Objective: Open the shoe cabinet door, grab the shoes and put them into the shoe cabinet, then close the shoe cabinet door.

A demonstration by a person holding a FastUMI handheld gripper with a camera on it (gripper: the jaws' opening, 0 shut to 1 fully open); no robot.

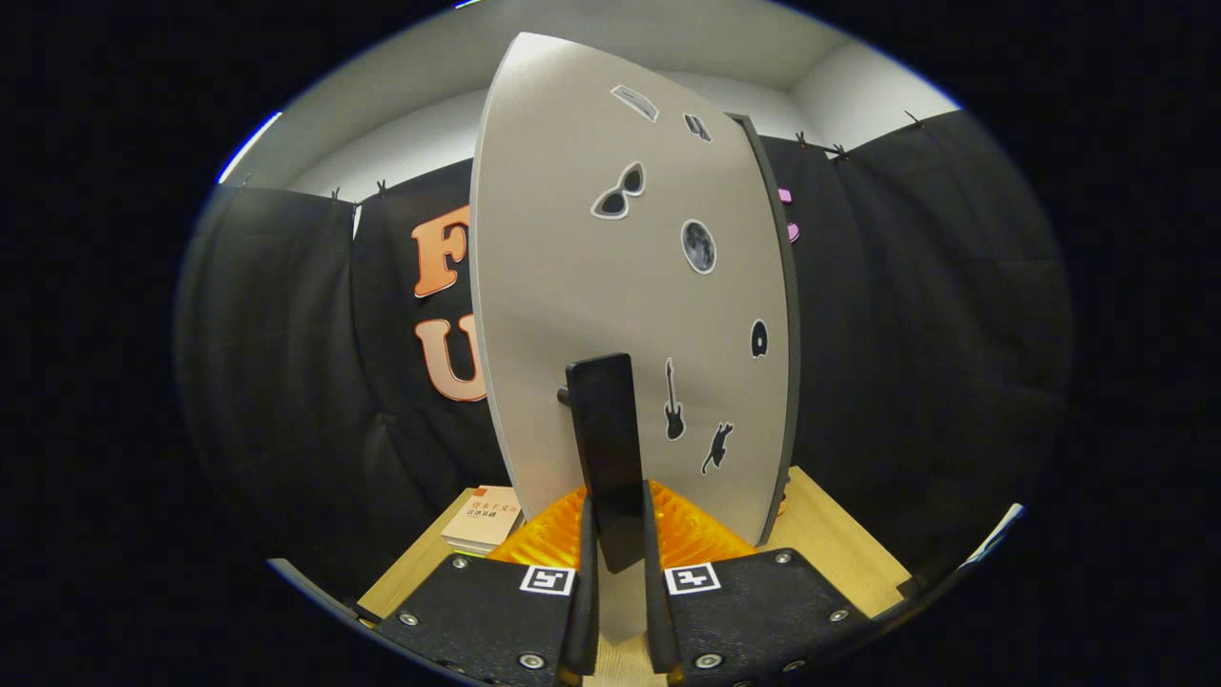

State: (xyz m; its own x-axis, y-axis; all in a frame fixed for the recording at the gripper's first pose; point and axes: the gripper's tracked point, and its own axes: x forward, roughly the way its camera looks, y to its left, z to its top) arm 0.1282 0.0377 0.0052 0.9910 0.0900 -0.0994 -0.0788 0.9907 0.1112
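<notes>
Black cloth (954,315) hangs all round the booth as its wall, clipped along the top, with pale wall and ceiling above it. Below lies a light wooden table (839,549), bare on the right and running out to the near right corner.

On the table stands the shoe cabinet, and its door (610,296) rises straight ahead of the gripper (620,592). This pale grey door is seen at a slant: its flat face, dotted with small stickers (698,246), spreads from a curved left edge to a dark right edge (784,363). That left edge stands free against the cloth, with open room to its left; I cannot tell from here how far the door stands from the cabinet body. A book (485,520) lies flat on the table at the foot of the door's left edge, near the left finger.

A dark upright handle (610,448) is fixed low on the door face by a short peg on its left side. Its lower end drops between the two fingers (584,572), which stand close together, one on each side of it, appearing to press it from left and right. So the jaws are narrow and closed on the handle. No shoes can be made out; the cabinet's inside is hidden behind the door.
</notes>
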